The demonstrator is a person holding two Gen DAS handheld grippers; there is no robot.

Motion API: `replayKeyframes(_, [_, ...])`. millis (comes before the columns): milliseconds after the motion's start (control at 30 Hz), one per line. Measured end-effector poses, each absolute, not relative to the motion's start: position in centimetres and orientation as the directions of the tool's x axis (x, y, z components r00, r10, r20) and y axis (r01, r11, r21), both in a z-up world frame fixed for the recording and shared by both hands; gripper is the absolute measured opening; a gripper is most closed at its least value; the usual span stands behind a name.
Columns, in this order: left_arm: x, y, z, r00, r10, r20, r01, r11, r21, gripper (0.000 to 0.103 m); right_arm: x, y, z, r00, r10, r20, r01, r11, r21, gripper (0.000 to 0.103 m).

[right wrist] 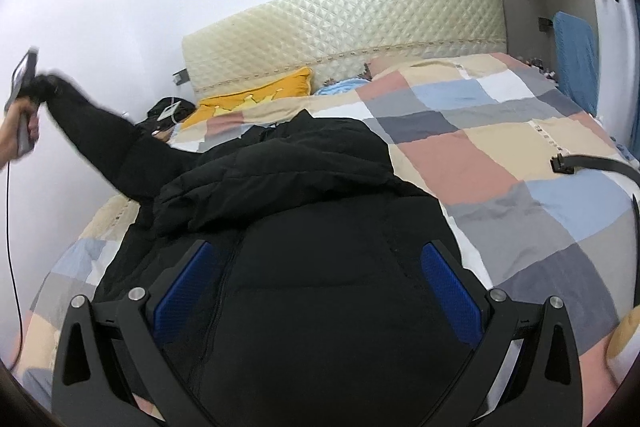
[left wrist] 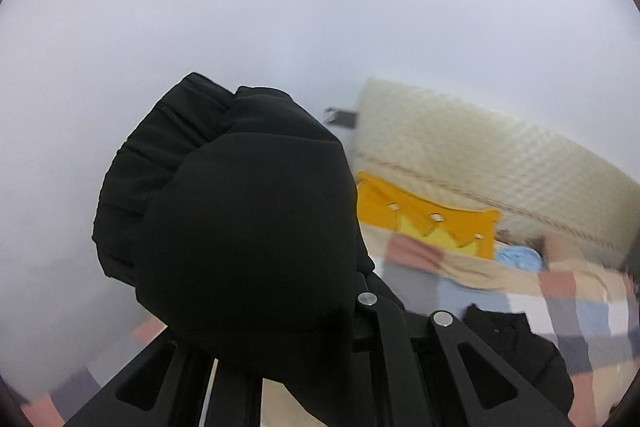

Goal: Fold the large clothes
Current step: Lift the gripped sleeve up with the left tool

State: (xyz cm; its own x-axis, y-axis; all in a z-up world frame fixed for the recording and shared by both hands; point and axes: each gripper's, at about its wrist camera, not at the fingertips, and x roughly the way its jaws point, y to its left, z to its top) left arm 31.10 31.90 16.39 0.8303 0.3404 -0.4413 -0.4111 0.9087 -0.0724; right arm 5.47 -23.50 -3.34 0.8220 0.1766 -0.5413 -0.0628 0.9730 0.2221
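A black padded jacket [right wrist: 304, 211] lies spread over a patchwork quilt [right wrist: 500, 147] on a bed, filling the lower centre of the right wrist view, as a person works at folding it. At the far left of that frame the left gripper [right wrist: 24, 99] is held up off the bed with the jacket's sleeve [right wrist: 108, 139] stretched out toward it. In the left wrist view the sleeve's cuff [left wrist: 240, 227] bulges across the middle of the frame and hides the fingertips, so the jaws appear closed on it, though the contact itself cannot be seen. The right gripper [right wrist: 316, 291] hovers low over the jacket body at the bottom centre, its jaws spread wide and holding nothing, the blue pads [right wrist: 452, 295] standing on either side of the dark fabric.

The step in hand looks to be the sleeve fold: the arm is drawn out straight but not yet laid across the body. The next move likely calls for carrying the cuff inward over the chest while the right gripper pins or takes hold of the body to stop it sliding.

A yellow cushion [right wrist: 256, 95] with a crown design rests by the quilted headboard [right wrist: 340, 23] in the upper centre. No brand, label or readable writing is visible on anything.
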Motion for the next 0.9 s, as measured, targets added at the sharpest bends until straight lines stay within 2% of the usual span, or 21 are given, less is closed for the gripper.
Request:
replayKeyframes(100, [31.1,27.0,19.0,0.861,0.292,-0.416,-0.346,0.936,-0.059,0.010,4.8,-24.4,-2.7,0.835,0.194,-0.515,-0.090,0.971,0.220,0.103])
replayKeyframes(233, [31.3,20.8,21.4,0.889,0.228,-0.397,-0.276,0.959,-0.069,0.010,4.2,-26.1,-2.3,0.837,0.261,-0.480,-0.128,0.948,0.292,0.103])
replayKeyframes(433, [31.7,10.6,22.8,0.918,0.152,-0.365,-0.145,0.988,0.046,0.010,3.5,-27.6,-1.9,0.859,0.236,-0.455,-0.127,0.958,0.257,0.103])
replayKeyframes(567, [32.0,4.0,21.7,0.928,0.097,-0.361,-0.050,0.989,0.137,0.010,3.1,-28.5,-1.9,0.863,0.227,-0.452,-0.123,0.961,0.249,0.103])
replayKeyframes(767, [32.6,-4.6,18.6,0.897,-0.010,-0.443,0.107,0.975,0.195,0.010,2.7,-30.4,-1.6,0.874,0.226,-0.430,-0.103,0.951,0.290,0.103])
replayKeyframes(900, [33.2,-9.6,15.8,0.885,-0.039,-0.463,0.172,0.953,0.248,0.010,2.8,-31.9,-1.7,0.875,0.224,-0.428,-0.076,0.939,0.335,0.103])
